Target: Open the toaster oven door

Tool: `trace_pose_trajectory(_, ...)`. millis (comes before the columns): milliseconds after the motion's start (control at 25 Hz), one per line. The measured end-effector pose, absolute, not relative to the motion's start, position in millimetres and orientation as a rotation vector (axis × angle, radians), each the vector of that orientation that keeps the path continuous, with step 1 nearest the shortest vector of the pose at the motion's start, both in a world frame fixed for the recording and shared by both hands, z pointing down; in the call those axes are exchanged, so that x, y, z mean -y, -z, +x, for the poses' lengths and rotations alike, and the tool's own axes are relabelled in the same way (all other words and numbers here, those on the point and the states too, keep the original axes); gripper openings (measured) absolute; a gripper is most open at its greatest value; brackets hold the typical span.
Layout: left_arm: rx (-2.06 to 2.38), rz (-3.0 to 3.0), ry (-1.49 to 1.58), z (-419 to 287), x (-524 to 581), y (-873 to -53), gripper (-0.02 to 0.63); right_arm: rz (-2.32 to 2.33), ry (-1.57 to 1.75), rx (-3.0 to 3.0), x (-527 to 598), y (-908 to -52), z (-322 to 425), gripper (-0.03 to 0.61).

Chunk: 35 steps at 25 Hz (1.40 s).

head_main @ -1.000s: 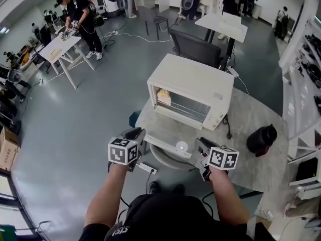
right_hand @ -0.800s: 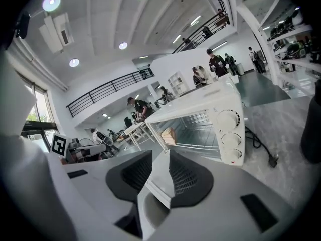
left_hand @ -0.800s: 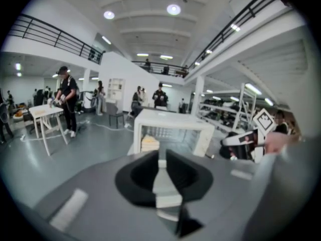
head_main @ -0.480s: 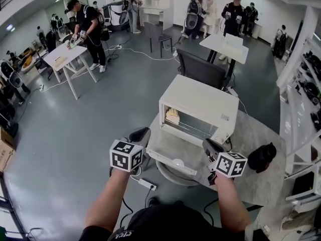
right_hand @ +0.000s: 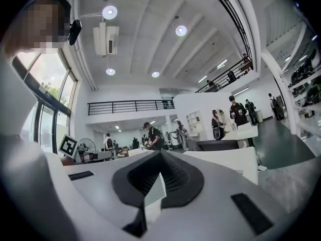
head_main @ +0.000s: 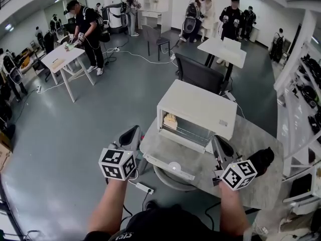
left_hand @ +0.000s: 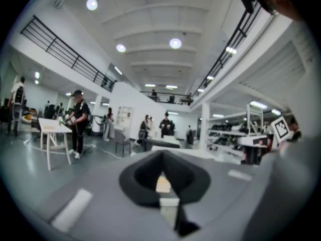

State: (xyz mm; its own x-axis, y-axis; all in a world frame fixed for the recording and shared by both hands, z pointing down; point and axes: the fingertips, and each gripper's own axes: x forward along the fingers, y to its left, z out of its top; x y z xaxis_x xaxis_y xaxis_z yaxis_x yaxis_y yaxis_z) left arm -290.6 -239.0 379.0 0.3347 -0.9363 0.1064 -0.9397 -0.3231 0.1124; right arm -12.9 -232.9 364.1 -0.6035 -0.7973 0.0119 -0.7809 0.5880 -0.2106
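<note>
Toaster oven on the surface, door already folded flat. Left claw and right claw just closed together, empty, flanking that door. Possible trouble: knocking it on lowering, straining hinges.

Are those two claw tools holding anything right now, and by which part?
Nothing is held. The left gripper and the right gripper have both just closed their jaws, with nothing between them.

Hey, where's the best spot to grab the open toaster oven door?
Probably the handle along the near free edge of the door, coming from the front: the door lies folded down flat from the toaster oven, so that edge juts out clear.
</note>
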Motion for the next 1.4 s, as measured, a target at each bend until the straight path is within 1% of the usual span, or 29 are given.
trace_pose_trajectory(320,1.722,2.492,-0.161,-272,251,-400,0.008,-1.465,0.207,-2.745,244,-385,-7,-0.008)
trace_pose_trajectory(520,1.711,2.519,-0.089,-263,252,-382,0.006,-1.475,0.086,-2.773,244,-370,-22,-0.008)
trace_pose_trajectory(680,1.696,2.521,-0.085,-262,246,-383,0.006,-1.456,0.124,-2.772,238,-372,-28,-0.008)
trace_pose_trajectory(1160,1.704,2.481,-0.131,-274,242,-402,0.008,-1.480,0.178,-2.756,232,-384,-16,-0.008)
trace_pose_trajectory(1400,1.697,2.474,-0.130,-269,244,-400,0.008,-1.491,0.199,-2.750,231,-385,-8,-0.008)
